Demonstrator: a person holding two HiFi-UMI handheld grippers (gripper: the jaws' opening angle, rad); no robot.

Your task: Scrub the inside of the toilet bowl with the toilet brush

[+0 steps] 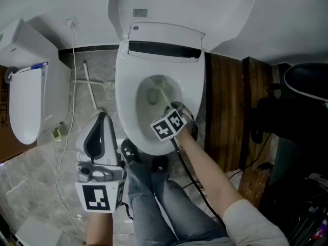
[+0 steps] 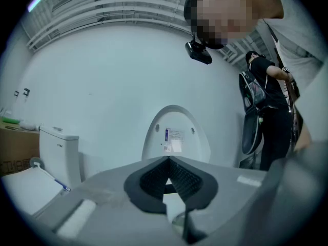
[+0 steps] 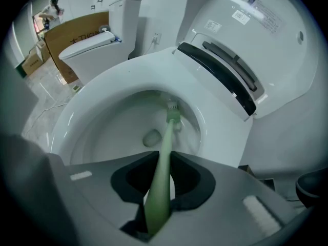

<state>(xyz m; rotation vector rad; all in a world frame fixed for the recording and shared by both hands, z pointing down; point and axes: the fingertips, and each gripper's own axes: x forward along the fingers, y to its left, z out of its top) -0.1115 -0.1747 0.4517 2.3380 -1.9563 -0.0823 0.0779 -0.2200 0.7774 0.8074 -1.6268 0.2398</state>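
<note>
Our right gripper (image 3: pixel 160 177) is clamping its jaws on the green handle of the brush (image 3: pixel 165 142), and our left gripper (image 2: pixel 168 181) is holding its jaws together with nothing between them.

We are counting two grippers, one brush and two toilets: the bowl (image 1: pixel 125 86) we are working over, and a second toilet (image 1: pixel 25 101) to the left of the bowl with its seat lid down.

Our right forearm (image 1: pixel 215 176) is reaching in from the near right of the bowl, and the right gripper is hanging over the near rim, pointing down and inward. We are holding the left gripper outside the bowl, just left of the near rim, apart from it and aimed up past the bowl at the wall behind. Our legs (image 1: pixel 159 204) in jeans are standing at the front of the bowl.

The bowl is holding only the brush head, which is lying against the far inner wall, just beyond the drain opening (image 3: pixel 151 137). The lid (image 1: pixel 179 4) is standing upright behind the bowl. A cardboard box (image 3: pixel 66 35) is sitting left of the bowl, past the second toilet, and a person in dark clothes (image 2: pixel 271 101) is standing to the bowl's right.
</note>
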